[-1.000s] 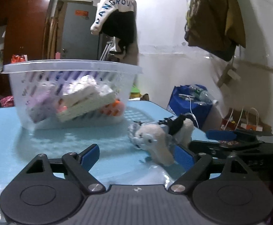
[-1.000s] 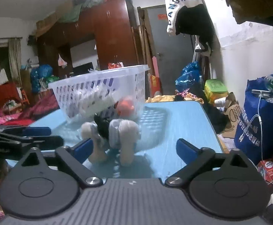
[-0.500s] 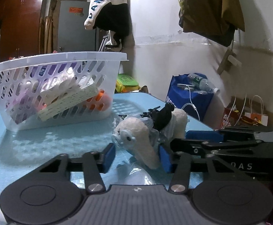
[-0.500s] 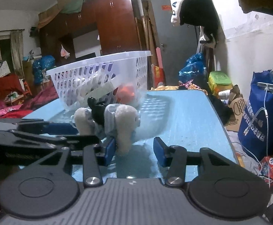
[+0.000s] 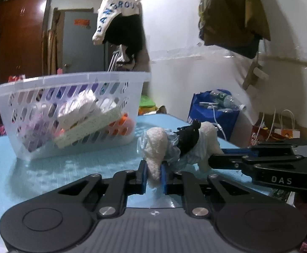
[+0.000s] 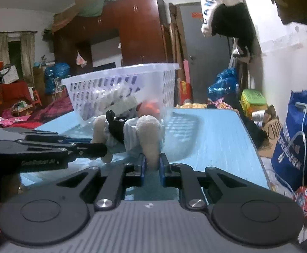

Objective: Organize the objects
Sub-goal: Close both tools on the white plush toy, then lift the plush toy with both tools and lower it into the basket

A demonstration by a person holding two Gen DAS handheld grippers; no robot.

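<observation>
Both grippers are clenched on the same stuffed toy point(image 5: 174, 145), which sits on the blue desk point(image 5: 73, 164) just in front of the white basket point(image 5: 69, 97), toward the desk's right edge. The left gripper point(image 5: 154, 177) pinches one pale limb at the toy's near end, and the right gripper point(image 6: 152, 166) pinches another pale limb at the opposite end, so the toy is spanned between the two.

The step in hand looks like a two-handed lift into the basket, which already holds boxes point(image 5: 86, 122) and something orange point(image 5: 124, 124). To do it well, raise both ends together so the soft body does not stretch or twist out of one pinch. The grips are only on thin, squashy limbs, so keep the squeeze firm and avoid pulling the hands apart. Carry the toy high enough to clear the basket's rim point(image 5: 73, 79), bring it over the open middle, then let go with both at once; releasing one side early would leave it dangling over the wall
</observation>
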